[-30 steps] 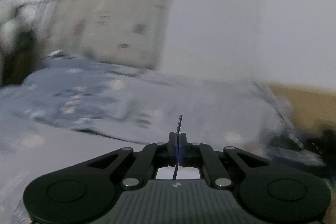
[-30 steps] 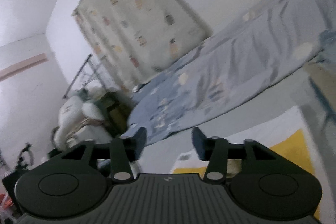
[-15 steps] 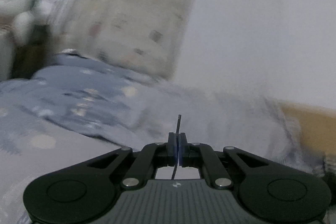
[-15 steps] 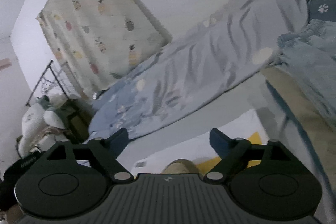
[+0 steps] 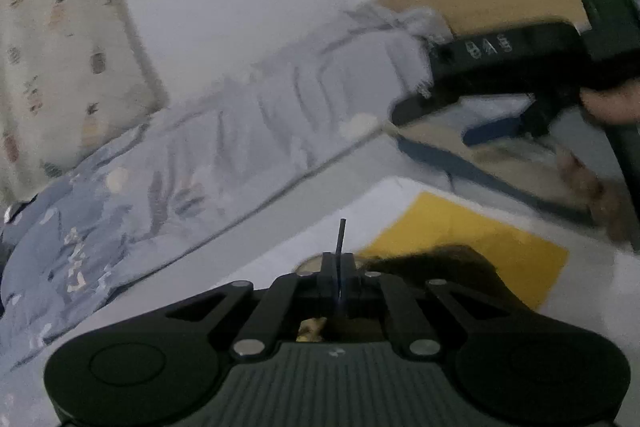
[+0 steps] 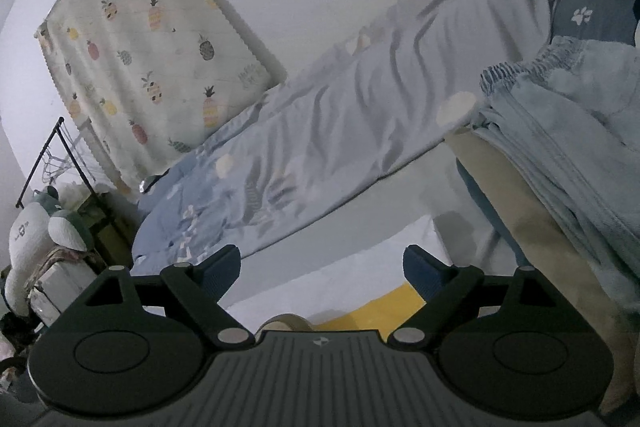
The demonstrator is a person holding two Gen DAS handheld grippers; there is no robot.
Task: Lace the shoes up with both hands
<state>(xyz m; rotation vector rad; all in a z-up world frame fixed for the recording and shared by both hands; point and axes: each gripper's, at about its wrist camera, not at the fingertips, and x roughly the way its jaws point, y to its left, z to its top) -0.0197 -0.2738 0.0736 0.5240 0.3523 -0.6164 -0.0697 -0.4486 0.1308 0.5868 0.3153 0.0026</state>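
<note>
Black lace (image 5: 341, 233) is sitting pinched in the left gripper (image 5: 339, 277); it risks slipping out; the right gripper (image 6: 322, 269) is gaping, empty.

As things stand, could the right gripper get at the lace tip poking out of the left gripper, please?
Probably yes. The right gripper is open and empty, and only open space shows between it and the lace tip protruding from the shut left gripper; it would have to come down toward it.

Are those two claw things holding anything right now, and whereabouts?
The left gripper pinches a thin dark shoelace tip just below its end. The right gripper is open and empty.
</note>
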